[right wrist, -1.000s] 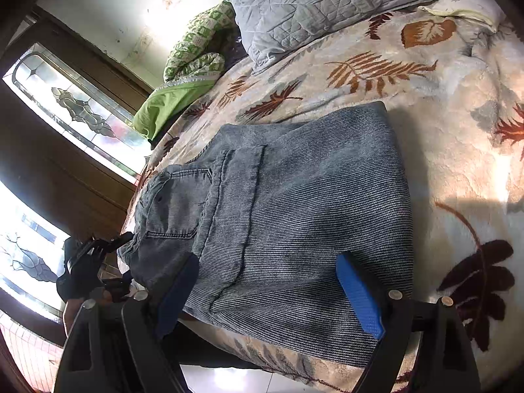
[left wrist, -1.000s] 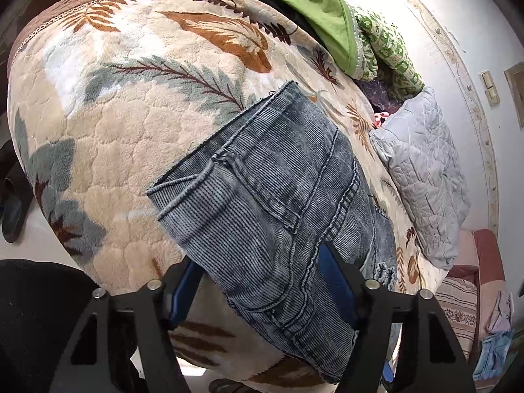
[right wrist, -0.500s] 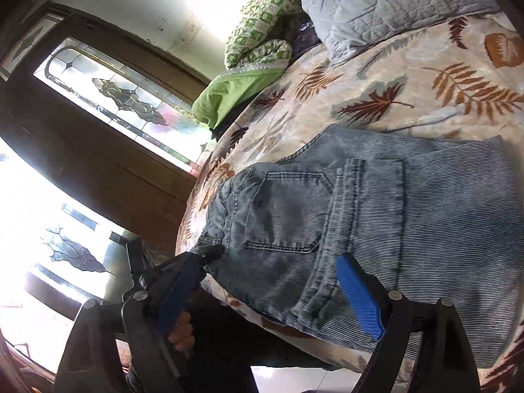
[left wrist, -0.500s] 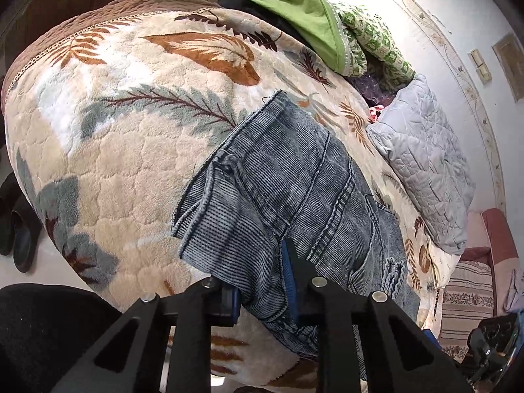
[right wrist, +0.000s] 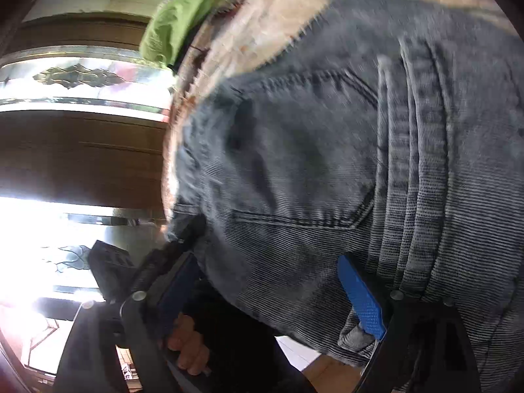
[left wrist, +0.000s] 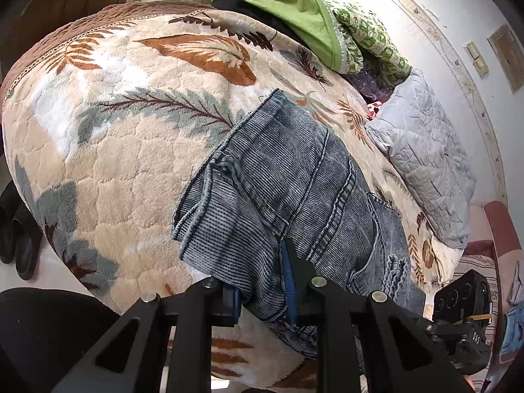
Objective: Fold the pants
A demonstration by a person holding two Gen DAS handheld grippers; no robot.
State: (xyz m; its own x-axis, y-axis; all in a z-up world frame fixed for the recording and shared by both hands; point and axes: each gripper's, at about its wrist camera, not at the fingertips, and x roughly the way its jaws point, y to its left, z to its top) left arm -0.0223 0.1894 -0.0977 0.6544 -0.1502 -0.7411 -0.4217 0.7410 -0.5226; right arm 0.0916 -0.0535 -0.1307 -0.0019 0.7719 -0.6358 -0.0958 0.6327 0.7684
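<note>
Grey-blue washed jeans (left wrist: 294, 190) lie folded on a leaf-patterned plush bedspread (left wrist: 108, 150). My left gripper (left wrist: 262, 281) is shut on the near edge of the jeans, bunching the cloth between its blue pads. In the right wrist view the jeans (right wrist: 344, 150) fill the frame, blurred, with the back pocket showing. My right gripper (right wrist: 271, 285) is open, its fingers straddling the near edge of the jeans at the bed's side. The left gripper's body and the hand holding it (right wrist: 186, 344) show at lower left there.
A green cloth (left wrist: 294, 9), a green-patterned quilt (left wrist: 370, 42) and a grey quilted pillow (left wrist: 422, 163) lie at the far side of the bed. Dark shoes (left wrist: 16, 235) stand on the floor at left. A wooden door with glass panes (right wrist: 82, 150) is beyond the bed.
My left gripper has closed on the jeans' edge and stays there. My right gripper has moved in close to the jeans' near edge by the pocket, still open.
</note>
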